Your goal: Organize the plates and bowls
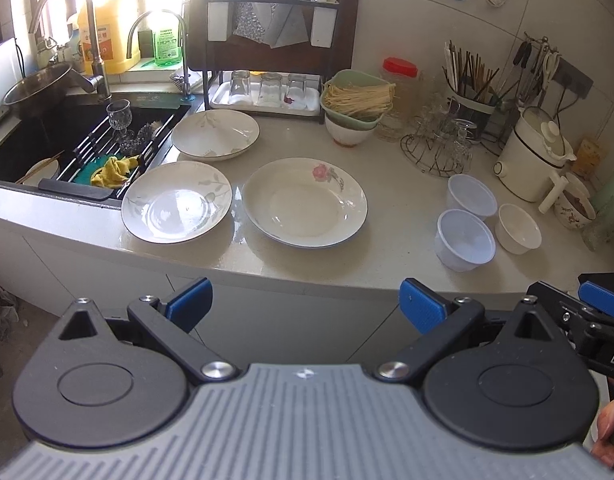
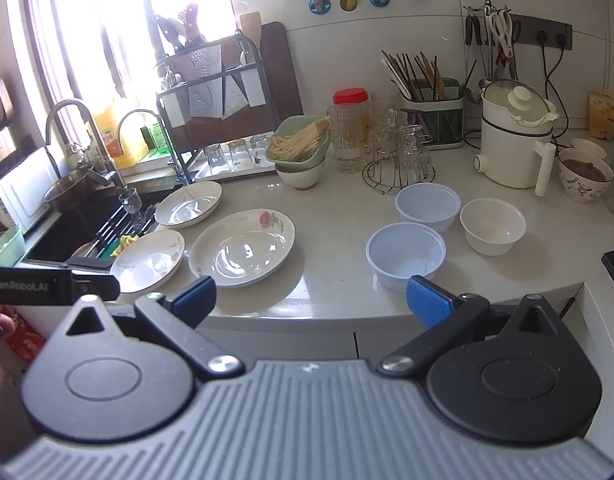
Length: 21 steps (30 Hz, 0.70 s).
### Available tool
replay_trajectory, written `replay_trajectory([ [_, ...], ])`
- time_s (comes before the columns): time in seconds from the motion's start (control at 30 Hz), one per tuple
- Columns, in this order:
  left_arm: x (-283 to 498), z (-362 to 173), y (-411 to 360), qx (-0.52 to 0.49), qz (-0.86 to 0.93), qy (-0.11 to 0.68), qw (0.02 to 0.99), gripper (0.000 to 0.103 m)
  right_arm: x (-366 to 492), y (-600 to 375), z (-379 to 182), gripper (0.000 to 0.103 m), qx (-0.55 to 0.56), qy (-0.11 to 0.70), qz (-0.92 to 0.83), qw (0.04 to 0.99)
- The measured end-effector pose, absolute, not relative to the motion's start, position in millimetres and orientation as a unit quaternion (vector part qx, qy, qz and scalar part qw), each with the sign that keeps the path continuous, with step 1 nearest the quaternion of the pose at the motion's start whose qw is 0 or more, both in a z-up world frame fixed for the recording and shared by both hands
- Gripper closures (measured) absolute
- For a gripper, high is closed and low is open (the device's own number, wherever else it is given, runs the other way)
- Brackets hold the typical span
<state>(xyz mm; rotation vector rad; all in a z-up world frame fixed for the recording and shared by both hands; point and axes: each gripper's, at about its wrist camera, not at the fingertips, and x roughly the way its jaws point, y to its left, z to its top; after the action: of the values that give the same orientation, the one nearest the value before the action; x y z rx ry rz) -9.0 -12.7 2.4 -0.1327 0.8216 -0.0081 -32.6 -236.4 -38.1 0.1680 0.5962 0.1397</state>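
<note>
Three plates (image 1: 304,203) lie near the desk's (image 1: 387,248) front edge by the sink corner; three bowls (image 1: 465,239) cluster toward its right end. Left tongs (image 1: 305,305) and right tongs (image 2: 311,300) both spread, holding nothing.

**Plates & bowls sitting loose on countertop**

Three plates are lying flat, right side up, toward the sink end of the countertop (image 1: 387,268). Rose plate (image 1: 305,202), white w/ pink flower on rim, is sitting near the front edge, about mid-counter. Leaf plate (image 1: 177,201), pale w/ grey leaf print, is lying just beside it, by the sink corner. Deep plate (image 1: 215,134), same leaf print, is resting behind those two, nearer the back.

Three bowls are standing upright, empty, toward the other end, close together. Front plastic bowl (image 1: 465,245), translucent white, is nearest the front edge. Rear plastic bowl (image 1: 471,196) is standing just behind it. White ceramic bowl (image 1: 518,228) is sitting just beside both.
</note>
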Motion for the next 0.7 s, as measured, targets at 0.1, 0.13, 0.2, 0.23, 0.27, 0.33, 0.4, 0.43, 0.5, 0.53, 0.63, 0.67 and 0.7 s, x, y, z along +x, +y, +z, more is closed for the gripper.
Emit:
replay_trajectory([
  [0.1,-10.0,-0.2,-11.5,-0.067,-0.001,0.402,0.913,0.002,-32.1,-234.7,-39.1,0.0,0.082,0.294,0.078,0.949],
  [0.13,-9.5,-1.5,-11.8,-0.069,-0.003,0.405,0.911,0.002,-31.6,-234.2,-39.4,0.0,0.08,0.295,0.08,0.949],
  [0.2,-8.4,-4.5,-10.6,-0.09,-0.016,0.412,0.907,0.002,-30.9,-232.3,-40.5,0.0,0.08,0.296,0.08,0.948],
  [0.23,-8.5,-5.8,-10.1,-0.099,-0.02,0.411,0.906,0.002,-31.1,-233.1,-41.4,0.0,0.084,0.296,0.081,0.948],
  [0.27,-8.8,-6.7,-11.0,-0.101,-0.02,0.41,0.907,0.002,-31.0,-234.5,-41.9,0.0,0.089,0.296,0.083,0.948],
  [0.33,-9.5,-7.8,-14.7,-0.092,-0.02,0.405,0.909,0.002,-30.3,-237.0,-42.5,0.0,0.096,0.296,0.086,0.946],
  [0.4,-10.1,-9.5,-19.2,-0.089,-0.021,0.402,0.911,0.002,-30.6,-237.8,-44.4,0.0,0.093,0.298,0.08,0.947],
  [0.43,-9.6,-10.3,-21.1,-0.087,-0.021,0.403,0.911,0.002,-30.7,-238.3,-45.8,0.0,0.091,0.3,0.077,0.946],
  [0.5,-8.6,-10.9,-24.4,-0.087,-0.026,0.407,0.909,0.002,-31.7,-239.2,-48.0,0.0,0.089,0.302,0.074,0.946],
  [0.53,-8.6,-10.4,-26.6,-0.085,-0.032,0.406,0.909,0.002,-32.5,-239.3,-49.1,0.0,0.089,0.303,0.072,0.946],
  [0.63,-9.3,-6.4,-34.4,-0.069,-0.033,0.397,0.915,0.002,-34.5,-241.5,-49.8,0.0,0.096,0.299,0.083,0.946],
  [0.67,-9.8,-5.0,-35.9,-0.065,-0.031,0.393,0.917,0.002,-35.1,-242.2,-49.4,0.0,0.1,0.298,0.085,0.946],
  [0.7,-10.2,-3.9,-36.3,-0.064,-0.029,0.39,0.918,0.002,-35.3,-242.7,-49.0,0.0,0.102,0.297,0.087,0.945],
])
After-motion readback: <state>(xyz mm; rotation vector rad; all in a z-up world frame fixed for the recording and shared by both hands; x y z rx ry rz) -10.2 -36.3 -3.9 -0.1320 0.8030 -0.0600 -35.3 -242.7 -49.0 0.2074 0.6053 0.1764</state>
